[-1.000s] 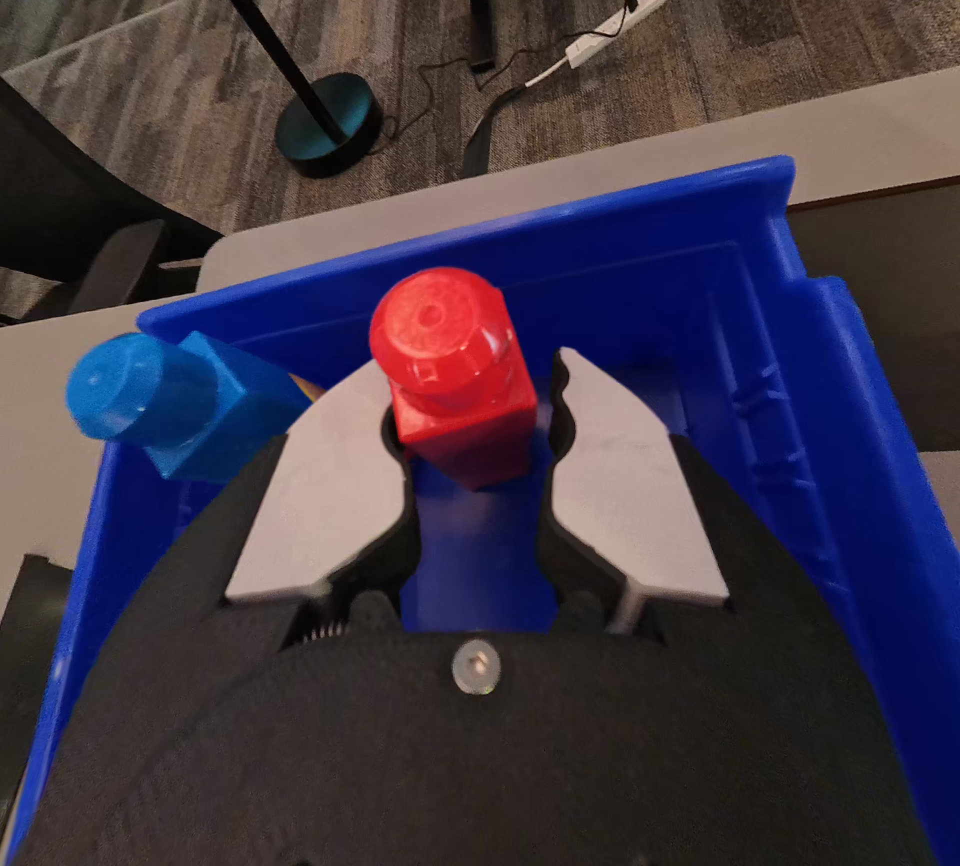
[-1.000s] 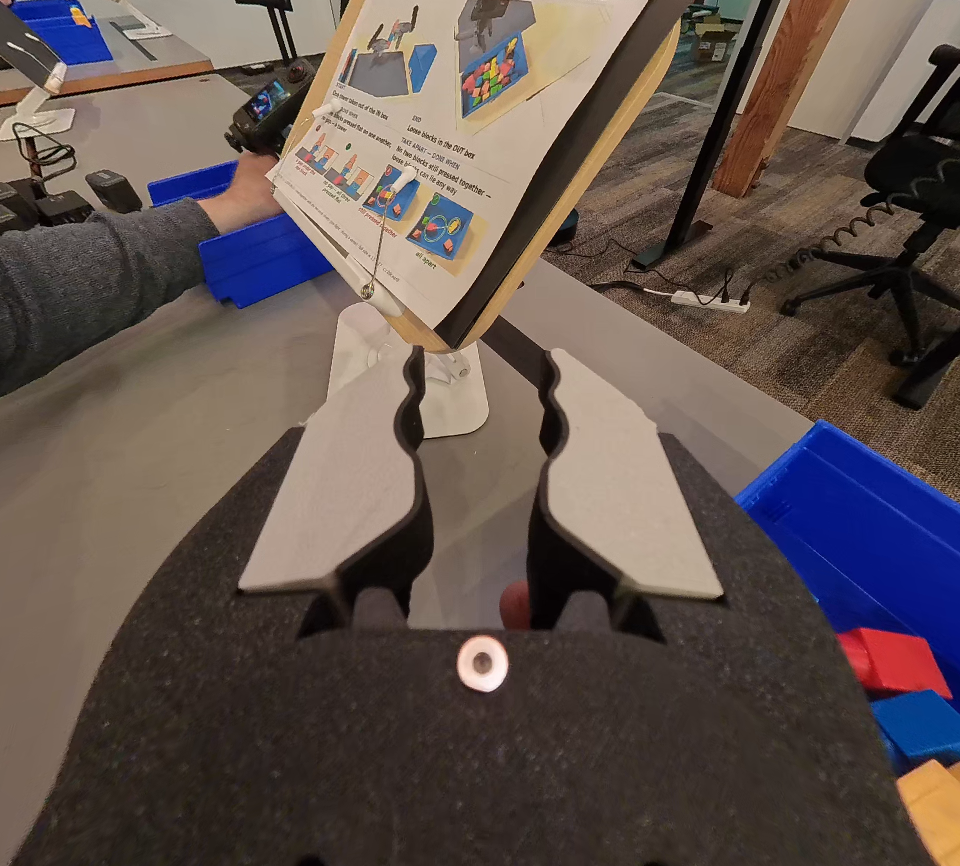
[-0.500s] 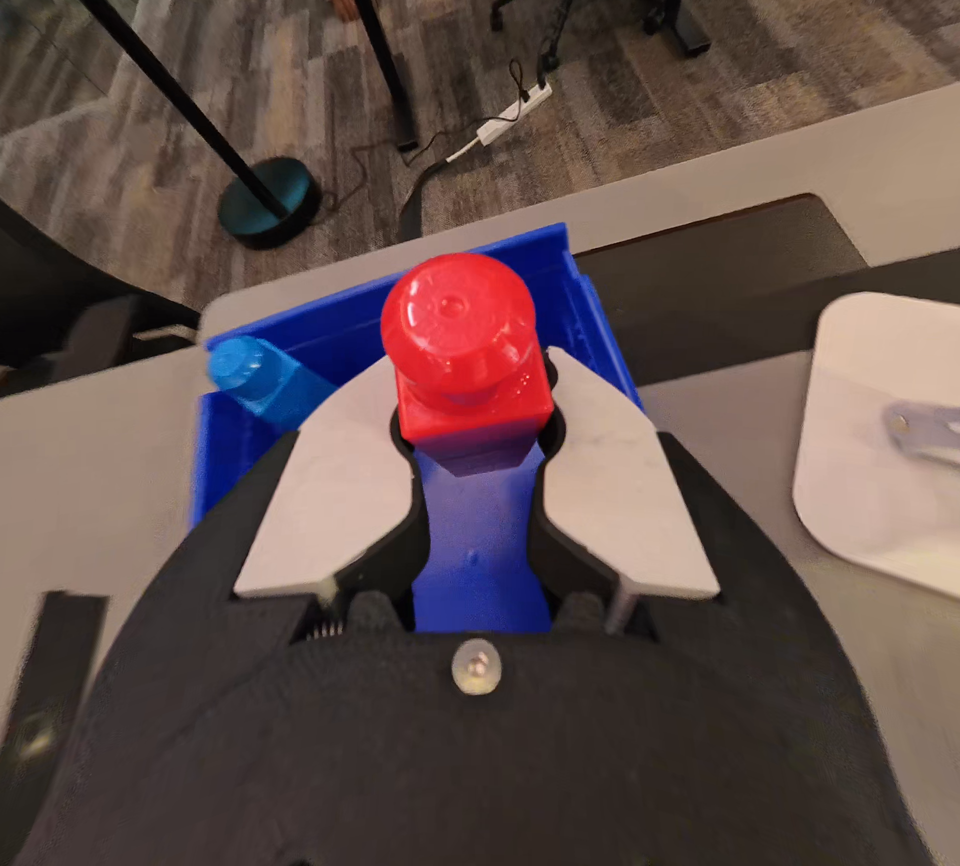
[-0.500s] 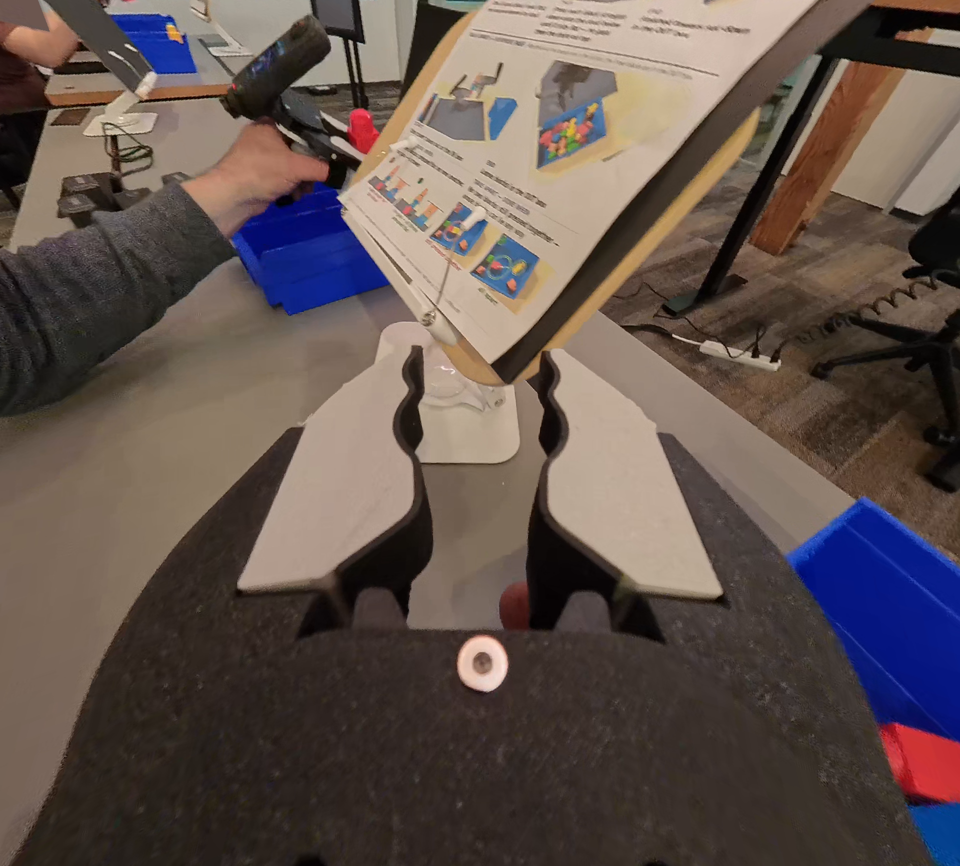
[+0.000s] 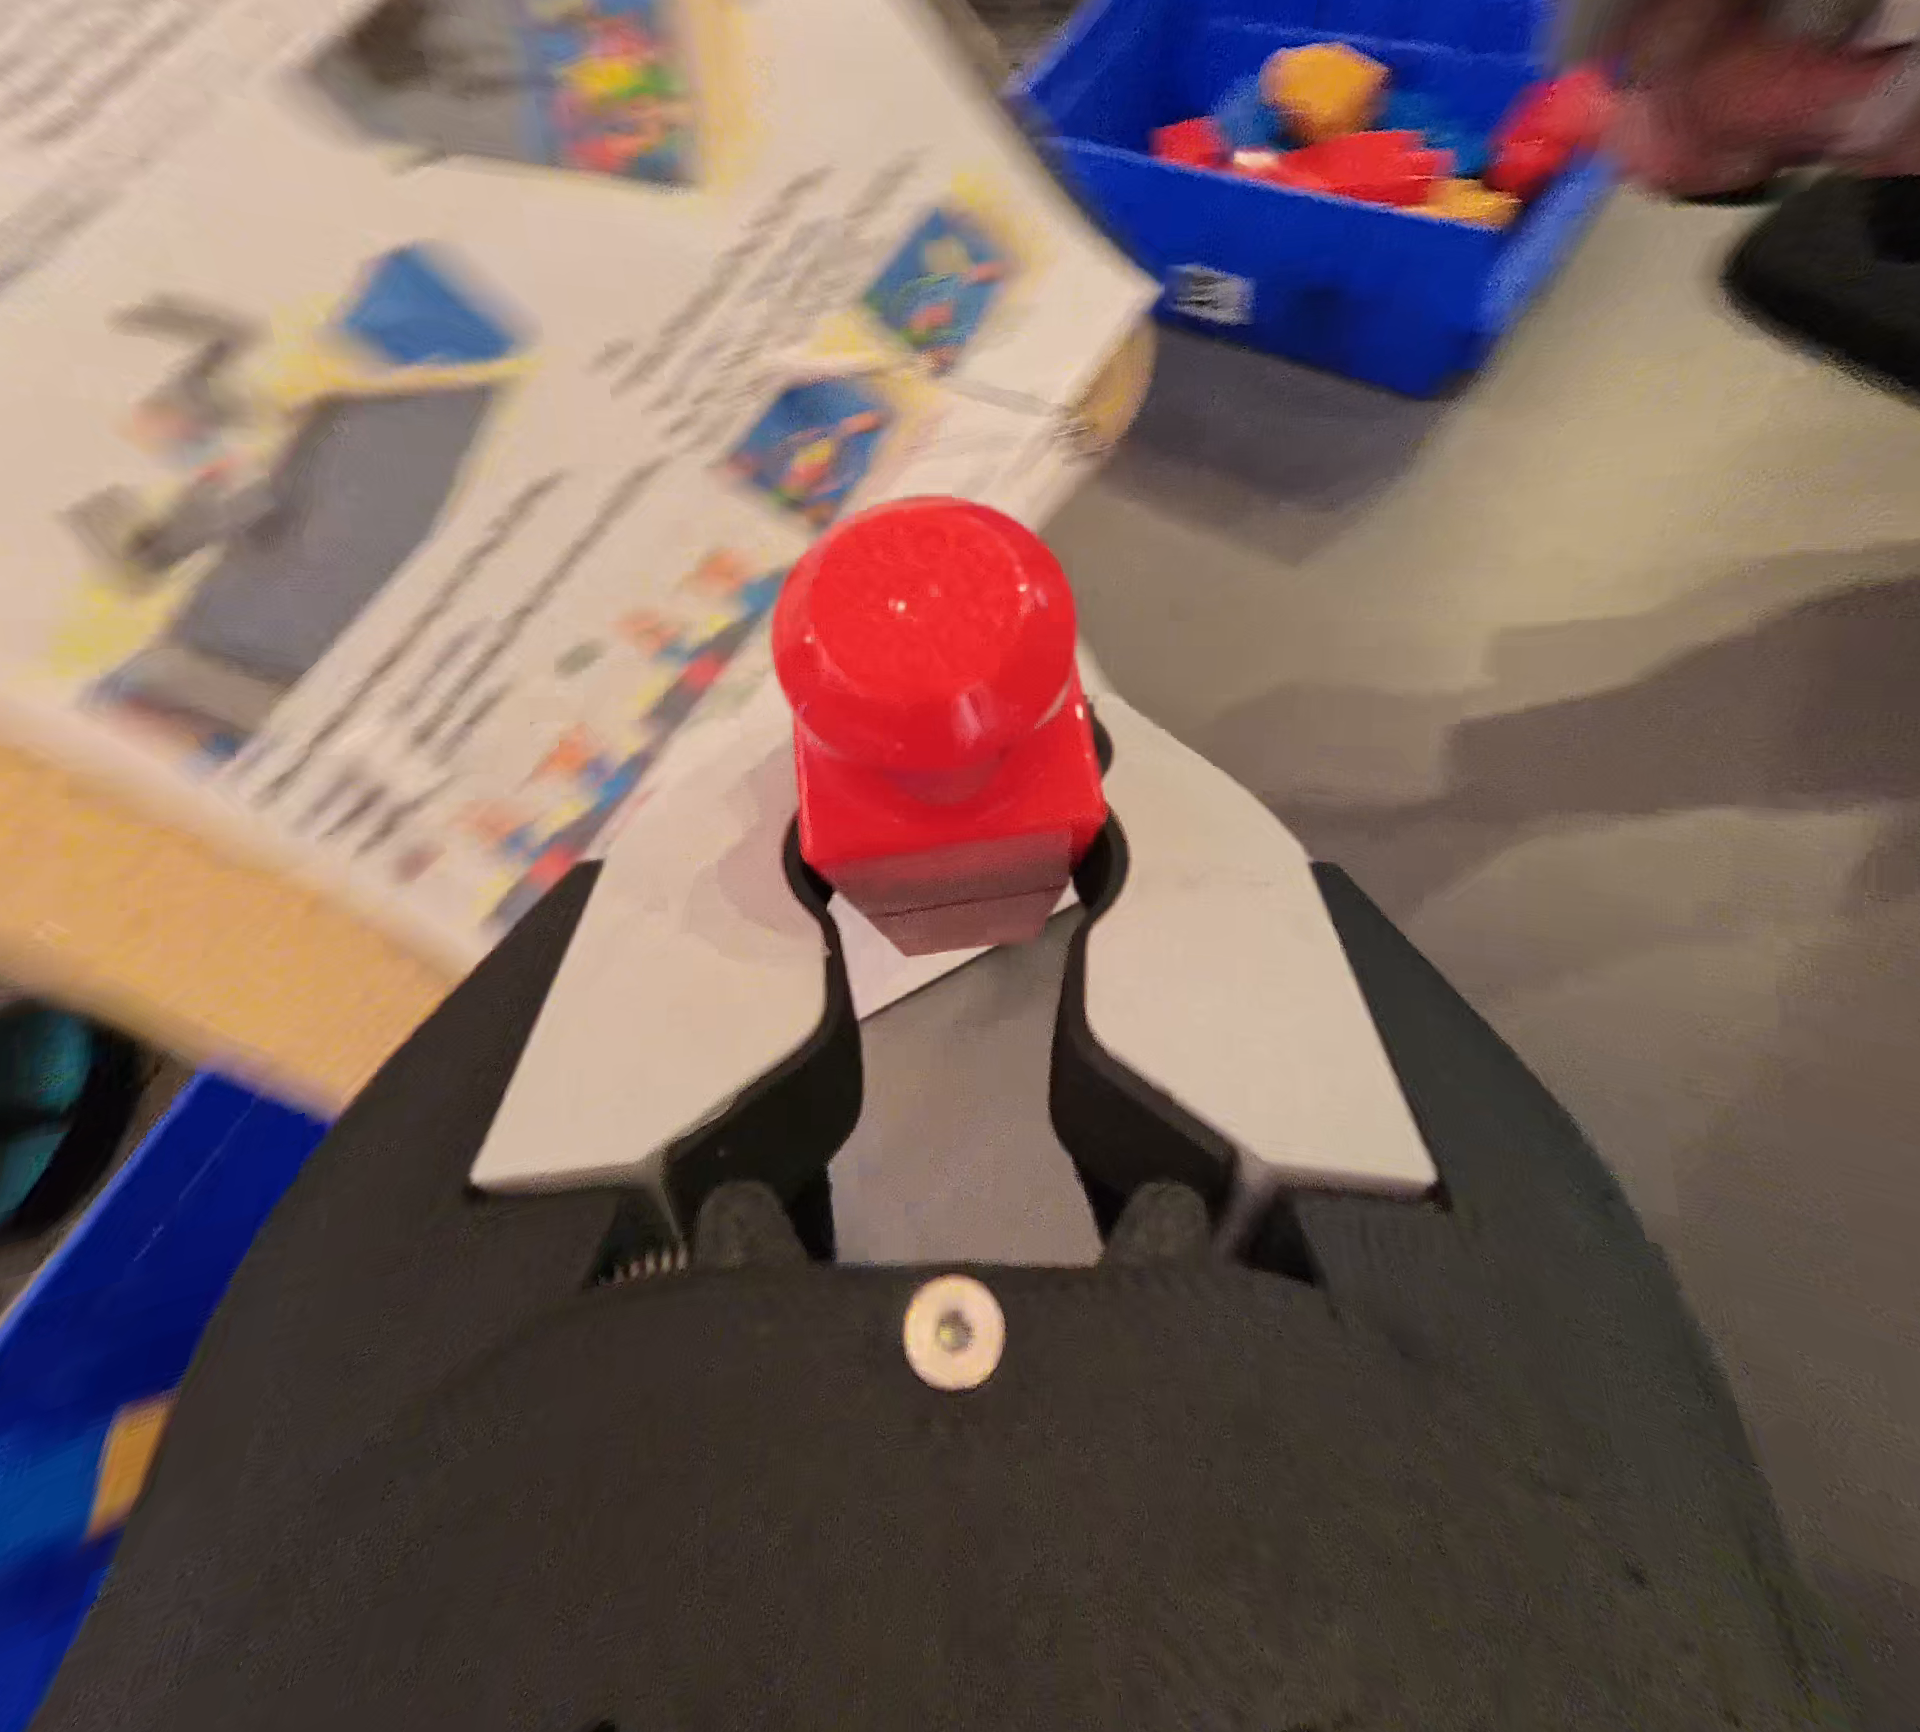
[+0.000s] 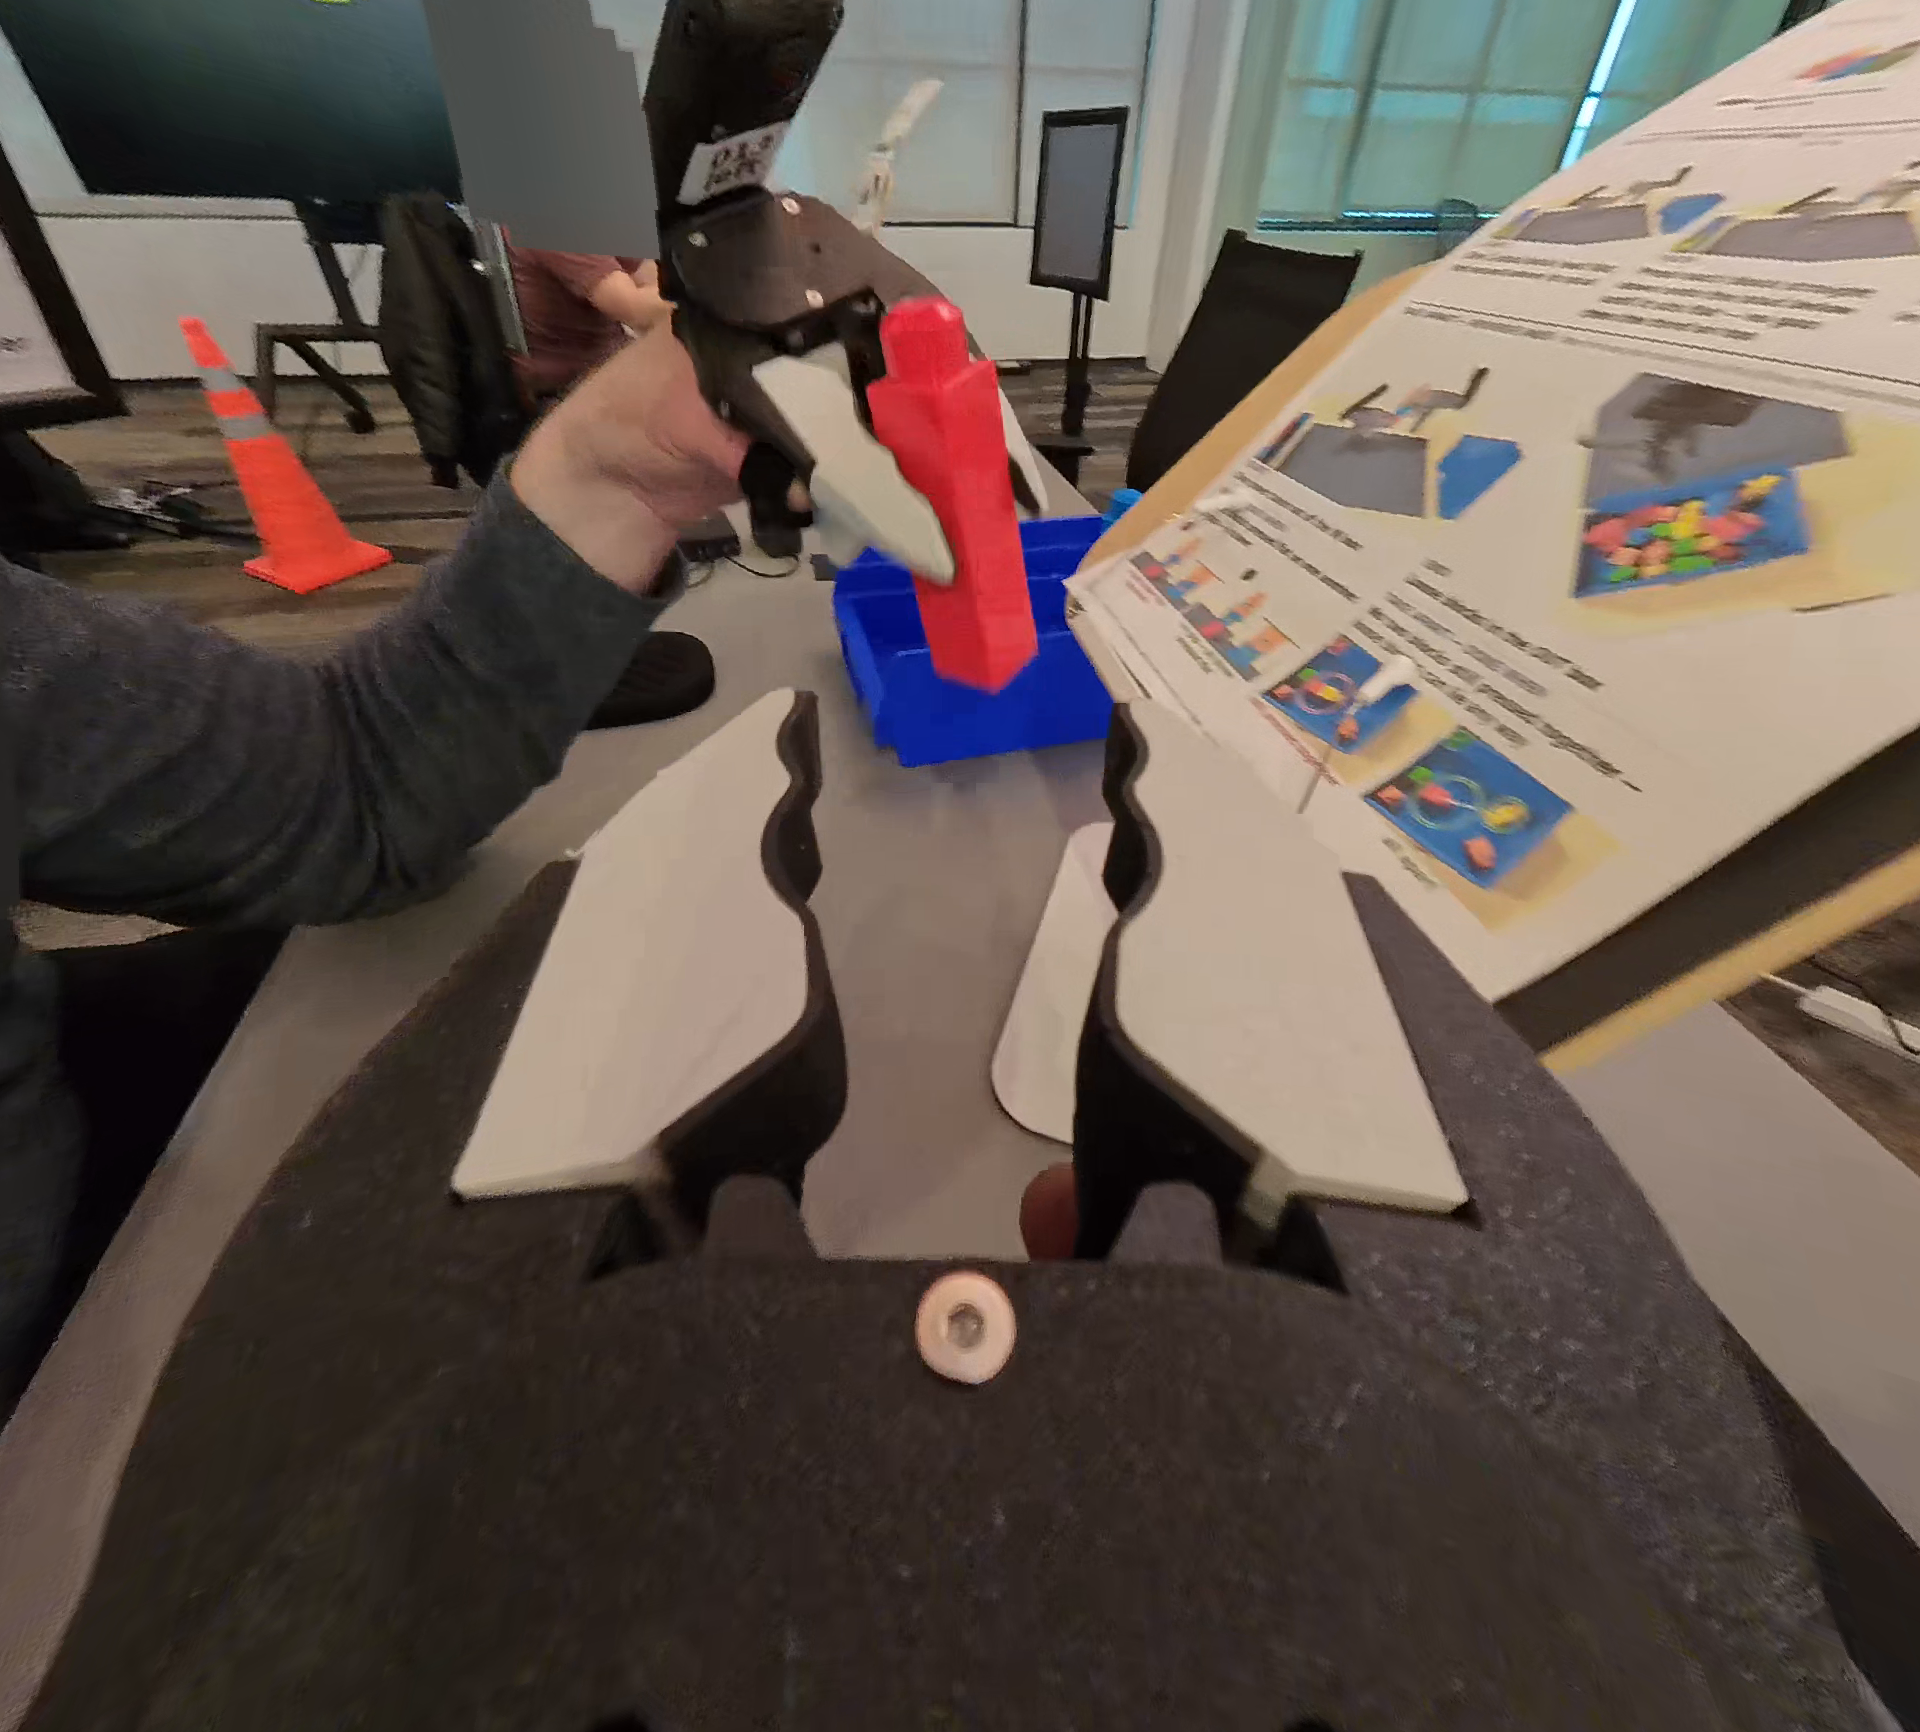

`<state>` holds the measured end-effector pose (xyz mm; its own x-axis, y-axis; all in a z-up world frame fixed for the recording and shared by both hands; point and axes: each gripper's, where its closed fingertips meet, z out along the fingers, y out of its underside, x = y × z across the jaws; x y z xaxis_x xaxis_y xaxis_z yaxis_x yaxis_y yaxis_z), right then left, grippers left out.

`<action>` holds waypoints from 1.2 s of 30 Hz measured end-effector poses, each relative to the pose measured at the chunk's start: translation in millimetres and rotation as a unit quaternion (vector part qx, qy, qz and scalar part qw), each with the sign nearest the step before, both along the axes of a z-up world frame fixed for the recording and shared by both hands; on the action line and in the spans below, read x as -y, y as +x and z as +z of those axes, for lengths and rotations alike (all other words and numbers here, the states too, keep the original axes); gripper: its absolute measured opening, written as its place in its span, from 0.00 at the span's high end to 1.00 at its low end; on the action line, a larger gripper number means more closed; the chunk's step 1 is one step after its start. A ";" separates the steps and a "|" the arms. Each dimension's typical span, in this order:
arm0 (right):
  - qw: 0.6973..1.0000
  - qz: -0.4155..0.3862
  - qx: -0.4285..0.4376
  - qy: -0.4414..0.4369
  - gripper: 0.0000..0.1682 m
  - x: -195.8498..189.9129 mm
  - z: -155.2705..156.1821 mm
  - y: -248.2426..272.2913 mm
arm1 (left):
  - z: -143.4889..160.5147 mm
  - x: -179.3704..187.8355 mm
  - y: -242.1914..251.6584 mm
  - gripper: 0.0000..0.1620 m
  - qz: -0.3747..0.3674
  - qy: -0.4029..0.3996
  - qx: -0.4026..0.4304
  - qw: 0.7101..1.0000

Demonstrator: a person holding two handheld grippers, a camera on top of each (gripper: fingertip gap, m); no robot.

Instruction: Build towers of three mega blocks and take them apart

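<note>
My left gripper [image 5: 948,752] is shut on a tall red tower of stacked mega blocks [image 5: 925,643], seen stud-first in the left wrist view. In the right wrist view the same left gripper [image 6: 971,524], held by a hand, grips the red tower [image 6: 951,498] tilted in the air above a blue bin [image 6: 987,716]. My right gripper [image 6: 961,778] is open and empty, low over the grey table and pointing at the tower from a distance. The left wrist view is blurred.
A slanted instruction board [image 6: 1507,591] on a white stand base [image 6: 1039,1007] fills the right; it also shows in the left wrist view [image 5: 416,280]. A second blue bin [image 5: 1299,269] holds several loose blocks. An orange cone [image 6: 275,477] stands on the floor beyond. The tips of one gripper are about 15 centimeters away from the tips of the other.
The left gripper closed on the red tower, lifted it out of the blue bin and swung it toward the board and the other bin. The right gripper turned left to face it.
</note>
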<state>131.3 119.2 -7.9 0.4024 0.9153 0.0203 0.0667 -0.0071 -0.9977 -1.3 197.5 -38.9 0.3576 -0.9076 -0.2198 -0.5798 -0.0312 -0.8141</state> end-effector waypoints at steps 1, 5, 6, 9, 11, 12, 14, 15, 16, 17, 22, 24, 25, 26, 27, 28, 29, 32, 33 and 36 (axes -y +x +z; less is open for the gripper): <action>1.000 0.010 -0.004 0.002 0.69 2.5 0.2 -4.6 | -5.1 15.0 19.8 0.74 -0.042 -0.008 -0.007 0.999; 0.999 0.039 -0.003 0.013 0.67 10.1 -3.2 -19.7 | -23.5 60.0 80.8 0.74 -0.156 -0.037 -0.025 0.987; 0.999 0.045 -0.001 0.013 0.67 11.2 -5.4 -22.4 | -27.0 68.0 91.5 0.74 -0.175 -0.042 -0.030 0.983; 0.998 0.070 0.001 0.009 0.67 15.8 -10.5 -29.6 | -32.5 90.2 115.1 0.74 -0.230 -0.060 -0.033 0.971; 0.997 0.078 0.008 0.005 0.67 16.4 -15.8 -33.0 | -35.1 93.2 124.1 0.74 -0.236 -0.059 -0.039 0.969; 0.997 0.079 0.015 0.000 0.67 15.8 -19.3 -34.3 | -36.7 95.0 126.6 0.74 -0.241 -0.057 -0.044 0.968; 0.996 0.081 0.020 -0.002 0.70 15.6 -23.1 -36.4 | -38.7 100.2 129.2 0.74 -0.253 -0.058 -0.048 0.964; 0.996 0.087 0.021 -0.002 0.74 16.8 -24.2 -37.5 | -39.1 102.2 130.1 0.74 -0.257 -0.059 -0.048 0.964; 0.996 0.093 0.019 -0.002 0.75 18.4 -24.5 -38.5 | -39.8 104.1 130.4 0.74 -0.260 -0.062 -0.049 0.962; 0.995 0.097 0.019 -0.002 0.77 19.4 -24.7 -38.8 | -40.0 103.4 130.5 0.74 -0.258 -0.063 -0.047 0.963; 0.996 0.087 0.012 -0.002 0.78 17.3 -20.5 -36.0 | -34.6 101.0 133.5 0.74 -0.257 -0.057 -0.022 0.964; 0.996 0.080 -0.026 -0.006 0.78 14.7 -9.2 -29.0 | -32.3 96.8 132.6 0.62 -0.251 -0.055 -0.012 0.966; 0.996 0.073 -0.050 -0.005 0.78 12.5 -1.5 -23.2 | -33.8 95.8 131.7 0.61 -0.251 -0.059 -0.011 0.966; 0.995 0.074 -0.070 -0.005 0.78 12.5 4.8 -18.0 | -35.8 95.1 131.7 0.61 -0.253 -0.065 -0.008 0.965; 0.994 0.074 -0.084 -0.004 0.78 12.5 9.2 -13.3 | -37.9 93.9 132.8 0.60 -0.253 -0.071 -0.003 0.965; 0.993 0.069 -0.091 -0.003 0.78 10.9 11.6 -8.9 | -39.7 92.0 134.8 0.59 -0.252 -0.075 0.001 0.965; 0.993 0.064 -0.094 -0.003 0.78 9.3 12.9 -5.4 | -40.3 90.3 137.0 0.59 -0.252 -0.076 0.008 0.965; 0.993 0.064 -0.102 -0.005 0.78 8.2 14.3 -1.5 | -32.7 89.3 146.1 0.59 -0.260 -0.085 0.050 0.961; 0.992 0.064 -0.105 -0.005 0.78 8.5 15.3 -1.5 | -30.8 90.8 148.3 0.60 -0.266 -0.090 0.062 0.958; 0.992 0.057 -0.108 0.002 0.78 7.6 16.9 -1.2 | -31.0 92.8 152.3 0.73 -0.278 -0.093 0.077 0.953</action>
<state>130.1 111.6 9.0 0.2912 0.9552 -0.0518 -0.1494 -0.0080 -0.9887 151.0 104.6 -69.9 -0.1750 -0.9843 -0.0211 -0.4235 0.0946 -0.9009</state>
